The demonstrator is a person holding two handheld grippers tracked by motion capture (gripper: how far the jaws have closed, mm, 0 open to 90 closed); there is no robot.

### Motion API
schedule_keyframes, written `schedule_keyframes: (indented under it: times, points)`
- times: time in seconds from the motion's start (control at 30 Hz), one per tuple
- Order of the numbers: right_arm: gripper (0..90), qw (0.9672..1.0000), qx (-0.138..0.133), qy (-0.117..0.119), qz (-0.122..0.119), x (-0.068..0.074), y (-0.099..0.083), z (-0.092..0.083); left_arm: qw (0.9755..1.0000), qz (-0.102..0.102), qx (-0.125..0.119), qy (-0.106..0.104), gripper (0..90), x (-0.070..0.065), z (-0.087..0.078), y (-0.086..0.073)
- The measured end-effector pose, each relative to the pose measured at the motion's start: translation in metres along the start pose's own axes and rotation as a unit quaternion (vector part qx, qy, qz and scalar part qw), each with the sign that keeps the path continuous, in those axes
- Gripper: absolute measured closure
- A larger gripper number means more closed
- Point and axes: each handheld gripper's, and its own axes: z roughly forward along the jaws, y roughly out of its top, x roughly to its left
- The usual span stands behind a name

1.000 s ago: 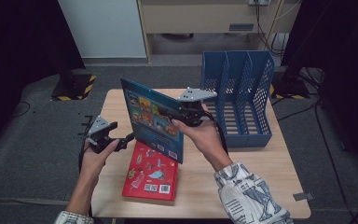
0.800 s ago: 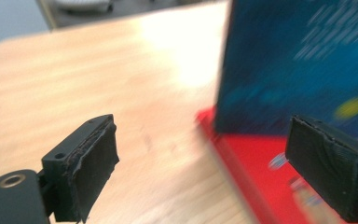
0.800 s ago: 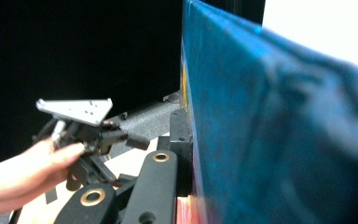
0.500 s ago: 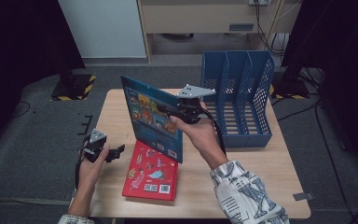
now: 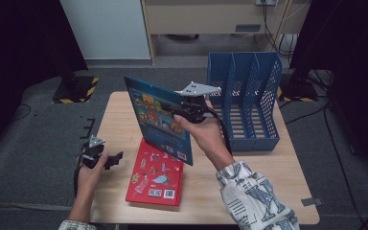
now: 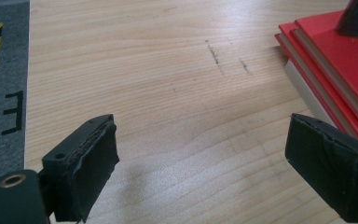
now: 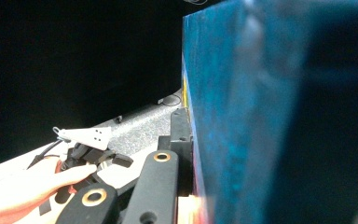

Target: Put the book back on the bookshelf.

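Note:
A blue picture book (image 5: 158, 117) stands tilted above the table, with my right gripper (image 5: 176, 113) shut on its right edge. In the right gripper view the blue cover (image 7: 261, 116) is close up, and one black jaw of my right gripper (image 7: 186, 135) lies flat against it. A red book (image 5: 155, 175) with stickers on its cover lies flat below it. My left gripper (image 5: 116, 158) hovers low by the table's left front part, open and holding nothing. Between its jaws (image 6: 200, 135) is bare wood, with the red book's edge (image 6: 331, 70) to the right.
A blue mesh file rack (image 5: 244, 100) with several slots stands at the table's (image 5: 249, 187) back right, just behind my right hand. Grey floor with black-and-yellow tape (image 5: 79, 91) lies past the left edge. My left hand (image 7: 32, 179) is seen from the right gripper view.
My left hand has sunk and drawn back toward the table's left front, away from the blue book. The right gripper and the book have stayed in place.

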Motion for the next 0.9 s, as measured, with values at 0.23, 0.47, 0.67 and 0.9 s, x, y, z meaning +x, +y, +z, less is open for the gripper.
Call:
schedule_keyframes:
  times: [0.23,0.47,0.67,0.9]
  points:
    - [82.3,1.0,0.001,-0.004,-0.004,0.002,0.005,0.0,0.9999,-0.005,0.009,0.003,8.6,0.002,0.002,-0.002]
    - [82.3,1.0,0.001,-0.006,-0.002,0.001,0.009,0.0,0.9995,0.003,0.033,-0.001,8.5,0.0,0.008,-0.004]
    - [82.2,0.9999,0.003,-0.013,-0.006,0.001,0.014,-0.001,0.9984,0.012,0.055,0.001,7.5,-0.003,0.018,-0.007]
    - [82.2,0.9998,-0.002,-0.017,-0.004,-0.001,0.019,-0.006,0.9986,0.01,0.053,0.003,5.1,-0.003,0.019,-0.008]
